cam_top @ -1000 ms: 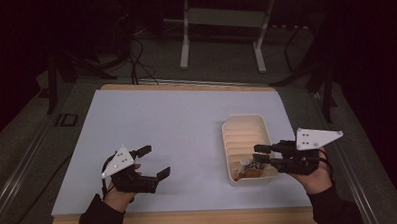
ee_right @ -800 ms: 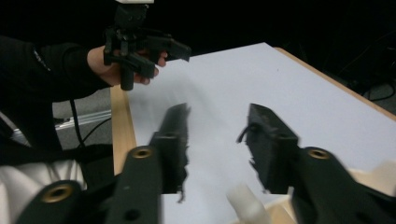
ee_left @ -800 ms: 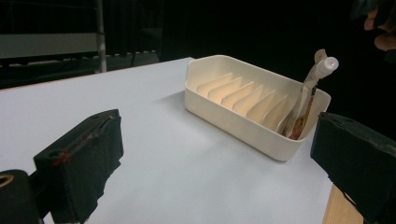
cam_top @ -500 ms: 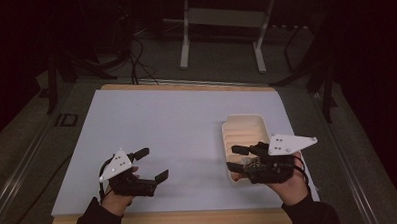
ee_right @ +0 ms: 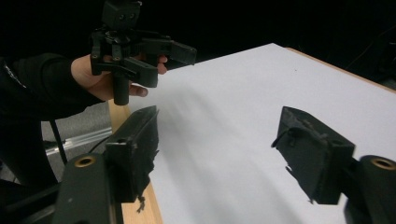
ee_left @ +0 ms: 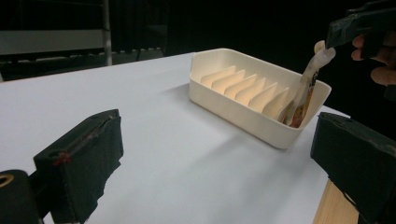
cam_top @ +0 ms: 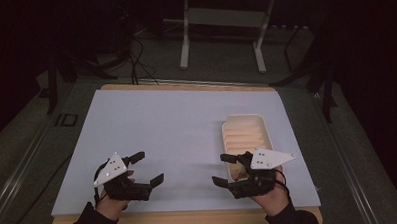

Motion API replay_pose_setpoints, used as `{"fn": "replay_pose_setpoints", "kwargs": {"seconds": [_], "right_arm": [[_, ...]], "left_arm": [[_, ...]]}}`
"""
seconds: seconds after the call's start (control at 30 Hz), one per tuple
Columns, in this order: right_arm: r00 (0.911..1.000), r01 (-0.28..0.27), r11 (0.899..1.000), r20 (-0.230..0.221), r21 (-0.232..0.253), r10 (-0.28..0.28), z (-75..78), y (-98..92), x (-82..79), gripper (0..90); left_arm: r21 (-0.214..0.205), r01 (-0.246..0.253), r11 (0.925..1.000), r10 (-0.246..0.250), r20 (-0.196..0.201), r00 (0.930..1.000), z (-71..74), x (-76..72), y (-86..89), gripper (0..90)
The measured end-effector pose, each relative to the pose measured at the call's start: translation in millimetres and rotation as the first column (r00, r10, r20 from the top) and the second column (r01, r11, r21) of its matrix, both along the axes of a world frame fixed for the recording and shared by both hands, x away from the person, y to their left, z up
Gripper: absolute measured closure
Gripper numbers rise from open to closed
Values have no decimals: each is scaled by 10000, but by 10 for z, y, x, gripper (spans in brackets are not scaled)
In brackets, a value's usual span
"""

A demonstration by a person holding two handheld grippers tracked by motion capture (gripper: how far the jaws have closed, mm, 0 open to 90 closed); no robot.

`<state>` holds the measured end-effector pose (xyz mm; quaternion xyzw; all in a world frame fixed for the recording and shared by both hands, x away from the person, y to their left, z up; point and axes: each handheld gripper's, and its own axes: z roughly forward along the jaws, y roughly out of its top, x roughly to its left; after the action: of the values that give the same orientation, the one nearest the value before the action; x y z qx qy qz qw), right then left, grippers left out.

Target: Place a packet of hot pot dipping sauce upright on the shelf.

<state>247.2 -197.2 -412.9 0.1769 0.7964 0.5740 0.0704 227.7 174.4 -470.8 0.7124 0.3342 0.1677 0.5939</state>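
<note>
A cream tray (cam_top: 243,119) with ribbed slots lies at the right of the white tabletop. In the left gripper view the tray (ee_left: 233,110) has a small orange-and-white sachet (ee_left: 302,93) leaning upright in its nearest slot. My right gripper (cam_top: 220,169) hovers just left of the tray's near end. Its jaws have just been opening and hold nothing, with bare table between them in the right gripper view (ee_right: 222,149). My left gripper (cam_top: 148,167) sits open and empty over the near left of the table, its two black jaws wide apart in its own view (ee_left: 219,163).
The white sheet (cam_top: 177,123) covers a wooden board whose front edge (cam_top: 190,220) runs just ahead of both hands. A metal stand (cam_top: 218,21) and cables lie on the dark floor beyond the far edge.
The right gripper has drawn back from the tray's near end toward the person and leftward, and its jaws have opened. The left gripper has stayed put.
</note>
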Motion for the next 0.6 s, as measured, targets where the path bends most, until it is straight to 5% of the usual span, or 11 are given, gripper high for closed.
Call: {"fn": "replay_pose_setpoints", "kwargs": {"seconds": [0.33, 0.6], "right_arm": [[9996, 22, 10000, -298, 81, -20, -208, -56, -2, 140], [9999, -83, 10000, 148, -50, 84, -267, -87, -110, 140]], "left_arm": [[67, 212, 9998, -212, -96, 9997, -71, 17, -37, 27], [67, 254, 9997, -254, -74, 9997, -80, 15, -40, 27]]}}
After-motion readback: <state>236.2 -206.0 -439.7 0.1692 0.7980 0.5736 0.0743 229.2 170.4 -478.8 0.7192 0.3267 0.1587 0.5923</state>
